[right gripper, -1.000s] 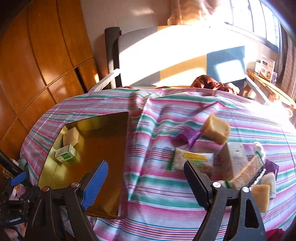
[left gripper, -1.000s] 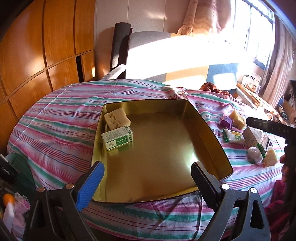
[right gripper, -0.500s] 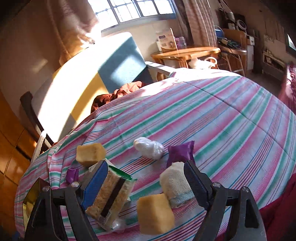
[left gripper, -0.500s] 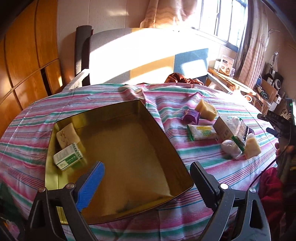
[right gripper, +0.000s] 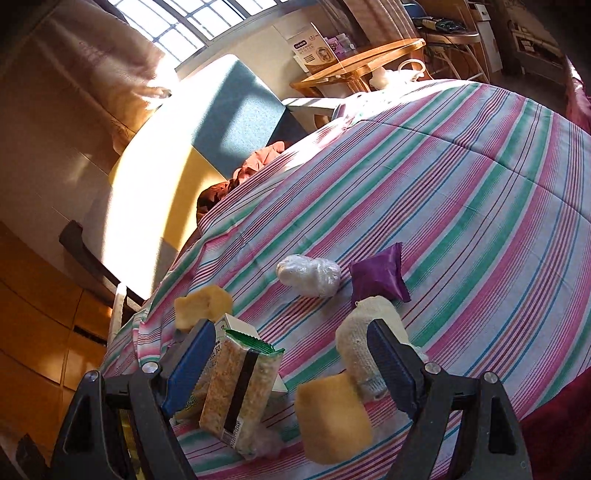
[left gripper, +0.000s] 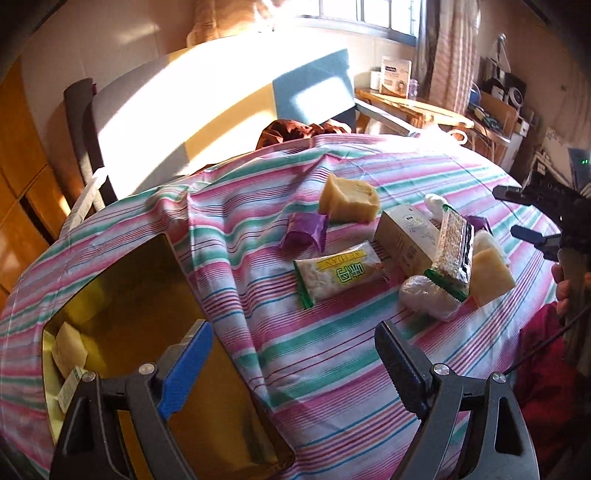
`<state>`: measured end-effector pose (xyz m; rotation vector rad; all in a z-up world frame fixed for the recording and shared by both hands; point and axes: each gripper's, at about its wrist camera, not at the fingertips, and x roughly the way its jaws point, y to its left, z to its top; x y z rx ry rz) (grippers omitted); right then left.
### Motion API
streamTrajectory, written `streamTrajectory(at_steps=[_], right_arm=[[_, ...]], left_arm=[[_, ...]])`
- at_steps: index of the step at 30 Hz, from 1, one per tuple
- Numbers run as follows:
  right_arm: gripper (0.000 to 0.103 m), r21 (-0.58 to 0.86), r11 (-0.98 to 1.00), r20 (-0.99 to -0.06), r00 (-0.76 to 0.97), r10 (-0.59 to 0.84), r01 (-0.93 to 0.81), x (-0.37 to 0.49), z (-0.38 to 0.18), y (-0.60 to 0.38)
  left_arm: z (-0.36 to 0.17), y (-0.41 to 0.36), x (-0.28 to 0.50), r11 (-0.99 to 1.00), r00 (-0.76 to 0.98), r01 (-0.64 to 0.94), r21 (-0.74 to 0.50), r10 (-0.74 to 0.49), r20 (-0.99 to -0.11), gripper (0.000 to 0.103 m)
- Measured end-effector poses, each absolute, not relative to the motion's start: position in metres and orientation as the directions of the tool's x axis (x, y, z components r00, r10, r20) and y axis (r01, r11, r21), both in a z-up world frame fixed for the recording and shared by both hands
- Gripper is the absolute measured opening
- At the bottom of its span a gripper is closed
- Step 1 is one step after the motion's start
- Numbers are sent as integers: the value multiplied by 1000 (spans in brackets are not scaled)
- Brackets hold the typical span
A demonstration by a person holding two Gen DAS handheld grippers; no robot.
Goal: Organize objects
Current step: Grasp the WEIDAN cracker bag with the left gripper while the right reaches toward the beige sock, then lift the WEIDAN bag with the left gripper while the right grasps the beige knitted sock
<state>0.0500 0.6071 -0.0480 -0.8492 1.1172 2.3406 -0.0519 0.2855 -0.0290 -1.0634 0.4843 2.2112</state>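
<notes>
Both released grippers, left (left gripper: 291, 365) and right (right gripper: 291, 365), swung from tray (left gripper: 155, 266) toward snacks (untouched).

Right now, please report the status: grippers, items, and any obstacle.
Left gripper open, empty, over cloth beside tin. Right gripper open, empty, over snack pile. Cracker pack and sponge between jaws, ungrasped. Nothing blocking.

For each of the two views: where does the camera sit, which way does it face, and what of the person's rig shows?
Left wrist: behind the open left tongs, facing across the striped tablecloth at the gold tin and the snack pile; the right tongs and a hand show at right.
Right wrist: behind the open right tongs, low over the pile, facing the window.
Shared: the green-edged cracker pack.
</notes>
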Motion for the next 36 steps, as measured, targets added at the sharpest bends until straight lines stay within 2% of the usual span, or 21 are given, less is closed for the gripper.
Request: streamTrajectory(at_steps=[8, 12, 24, 26, 28, 29, 30, 31, 36], right_arm=[[86, 571, -601, -662, -747, 66, -559, 49, -48, 606], [86, 581, -602, -656, -753, 52, -547, 48, -49, 606], [86, 630, -543, -640, -767, 41, -554, 56, -55, 619], [86, 626, -542, -642, -765, 49, -560, 56, -54, 619], [86, 626, -530, -643, -763, 65, -572, 59, -54, 622], [86, 630, -515, -641, -764, 78, -581, 63, -55, 625], [86, 635, -495, -639, -763, 94, -593, 67, -56, 629], [86, 639, -473, -640, -761, 111, -607, 72, -57, 633], [85, 653, -373, -664, -735, 136, -659, 86, -70, 650]], left_arm=[[-54, 350, -71, -561, -451, -805, 193, 366, -814, 89], [-75, 375, -82, -462, -445, -844, 272, 322, -836, 89], [-114, 412, -104, -358, -398, -887, 291, 276, -875, 89], [-114, 414, -108, -369, -371, -893, 257, 284, -884, 83], [-113, 414, -108, -386, -318, -902, 192, 294, -901, 62], [-112, 413, -105, -393, -302, -903, 171, 300, -905, 58], [-112, 412, -101, -395, -297, -904, 165, 301, -906, 47], [-112, 411, -96, -395, -293, -905, 160, 304, -906, 42], [-108, 397, -76, -462, -278, -880, 108, 319, -906, 40]])
